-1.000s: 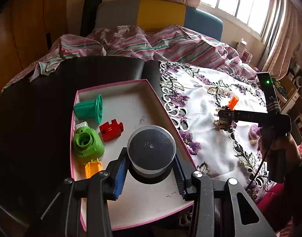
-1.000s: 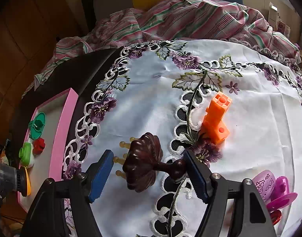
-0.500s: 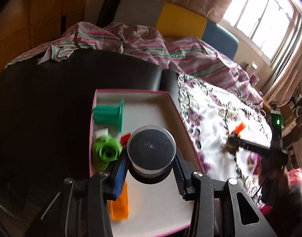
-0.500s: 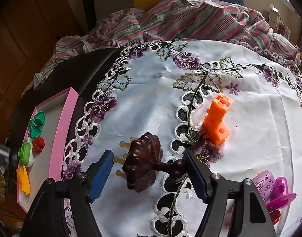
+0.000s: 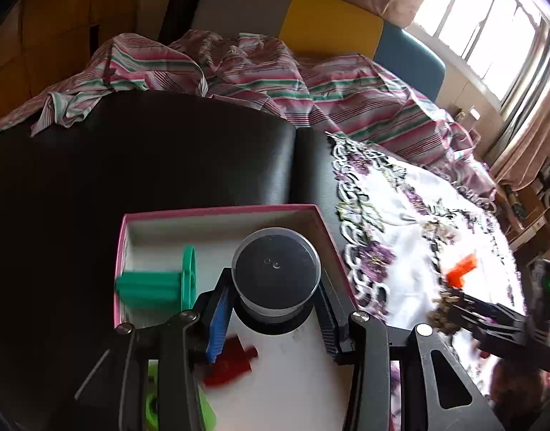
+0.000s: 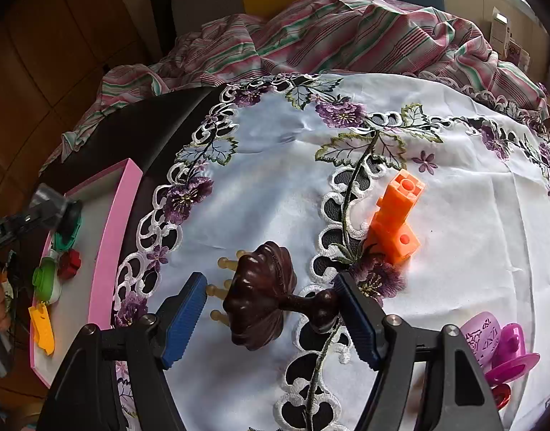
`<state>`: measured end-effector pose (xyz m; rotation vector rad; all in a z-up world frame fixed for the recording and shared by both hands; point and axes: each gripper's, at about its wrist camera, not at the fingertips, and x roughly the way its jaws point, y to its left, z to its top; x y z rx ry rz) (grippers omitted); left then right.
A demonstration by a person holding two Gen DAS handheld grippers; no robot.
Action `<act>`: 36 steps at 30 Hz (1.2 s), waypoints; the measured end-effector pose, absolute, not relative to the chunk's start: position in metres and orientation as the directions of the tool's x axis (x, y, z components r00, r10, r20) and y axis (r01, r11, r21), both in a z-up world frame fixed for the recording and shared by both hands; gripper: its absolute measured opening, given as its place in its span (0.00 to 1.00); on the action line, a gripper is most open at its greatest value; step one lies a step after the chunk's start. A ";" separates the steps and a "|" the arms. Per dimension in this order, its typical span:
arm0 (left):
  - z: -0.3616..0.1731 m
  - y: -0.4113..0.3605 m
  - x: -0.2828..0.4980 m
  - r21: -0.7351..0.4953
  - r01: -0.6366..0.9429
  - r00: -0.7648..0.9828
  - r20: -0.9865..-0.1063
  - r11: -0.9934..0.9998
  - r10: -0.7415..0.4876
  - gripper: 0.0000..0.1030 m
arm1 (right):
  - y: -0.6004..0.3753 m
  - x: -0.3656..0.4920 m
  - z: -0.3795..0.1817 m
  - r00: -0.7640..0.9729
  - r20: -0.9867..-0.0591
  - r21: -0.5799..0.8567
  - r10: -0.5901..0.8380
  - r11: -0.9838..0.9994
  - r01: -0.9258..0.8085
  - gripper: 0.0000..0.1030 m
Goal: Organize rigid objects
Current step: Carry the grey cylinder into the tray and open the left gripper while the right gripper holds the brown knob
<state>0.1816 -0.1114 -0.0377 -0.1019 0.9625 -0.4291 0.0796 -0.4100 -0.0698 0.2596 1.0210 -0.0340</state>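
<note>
My left gripper [image 5: 271, 309] is shut on a clear round jar with a black lid [image 5: 276, 274] and holds it over the far part of the pink-rimmed tray [image 5: 217, 211]. In the tray lie a teal spool [image 5: 160, 285], a red piece [image 5: 231, 361] and a green piece [image 5: 152, 400]. My right gripper [image 6: 275, 309] is around a dark brown carved wooden massager [image 6: 264, 296] lying on the white embroidered cloth [image 6: 310, 186]. The right fingertip touches its handle; a small gap shows at the left pad.
An orange block [image 6: 397, 221] lies on the cloth just beyond the right gripper. Purple and pink toy pieces [image 6: 497, 348] sit at the right. A striped blanket [image 6: 346, 32] is bunched at the back. A yellow piece [image 6: 42, 328] lies in the tray's near end.
My left gripper has carried the jar forward over the tray toward its far end. The right gripper and the wooden massager have stayed in place.
</note>
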 end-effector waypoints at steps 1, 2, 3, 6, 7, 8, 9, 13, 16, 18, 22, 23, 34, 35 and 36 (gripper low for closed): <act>-0.041 -0.113 0.184 -0.252 0.310 0.502 -0.776 0.917 -0.383 0.42 | -0.410 0.080 -0.070 0.525 -0.846 0.199 0.093 0.969 0.149 0.72; -0.045 -0.116 0.188 -0.208 0.309 0.516 -0.783 0.928 -0.348 0.42 | -0.410 0.080 -0.070 0.525 -0.846 0.199 0.093 0.969 0.150 0.72; -0.049 -0.120 0.191 -0.182 0.311 0.520 -0.788 0.933 -0.328 0.43 | -0.410 0.080 -0.070 0.525 -0.846 0.199 0.093 0.969 0.149 0.72; -0.061 -0.121 0.198 -0.157 0.308 0.509 -0.806 0.938 -0.302 0.44 | -0.410 0.079 -0.070 0.524 -0.846 0.199 0.093 0.969 0.149 0.72; -0.065 -0.121 0.200 -0.158 0.303 0.504 -0.810 0.940 -0.299 0.44 | -0.410 0.079 -0.070 0.525 -0.846 0.199 0.093 0.968 0.150 0.72; -0.066 -0.119 0.199 -0.166 0.301 0.502 -0.809 0.939 -0.304 0.45 | -0.410 0.079 -0.070 0.525 -0.846 0.200 0.093 0.968 0.150 0.72; -0.066 -0.118 0.198 -0.170 0.302 0.504 -0.807 0.938 -0.309 0.49 | -0.410 0.079 -0.070 0.525 -0.846 0.199 0.093 0.968 0.150 0.72; -0.058 -0.115 0.185 -0.145 0.306 0.541 -0.787 0.941 -0.297 0.54 | -0.410 0.080 -0.070 0.524 -0.847 0.196 0.090 0.969 0.150 0.72; -0.048 -0.110 0.171 -0.135 0.294 0.565 -0.774 0.946 -0.286 0.54 | -0.409 0.080 -0.070 0.525 -0.847 0.184 0.079 0.971 0.150 0.72; -0.042 -0.107 0.158 -0.112 0.279 0.585 -0.768 0.954 -0.262 0.55 | -0.409 0.081 -0.070 0.525 -0.847 0.181 0.076 0.972 0.152 0.72; -0.032 -0.104 0.128 -0.056 0.264 0.621 -0.754 0.963 -0.214 0.59 | -0.407 0.080 -0.069 0.527 -0.847 0.173 0.068 0.973 0.152 0.72; -0.030 -0.104 0.118 -0.037 0.262 0.633 -0.748 0.964 -0.201 0.62 | -0.407 0.080 -0.069 0.527 -0.847 0.170 0.067 0.974 0.151 0.72; -0.014 -0.096 0.066 0.004 0.250 0.679 -0.714 0.968 -0.173 0.69 | -0.406 0.079 -0.069 0.532 -0.845 0.161 0.058 0.976 0.148 0.72; -0.013 -0.094 0.063 0.002 0.248 0.681 -0.712 0.969 -0.172 0.69 | -0.406 0.079 -0.069 0.533 -0.844 0.160 0.057 0.976 0.148 0.72; -0.013 -0.093 0.062 0.001 0.246 0.682 -0.711 0.969 -0.172 0.69 | -0.405 0.079 -0.069 0.533 -0.844 0.159 0.057 0.976 0.148 0.72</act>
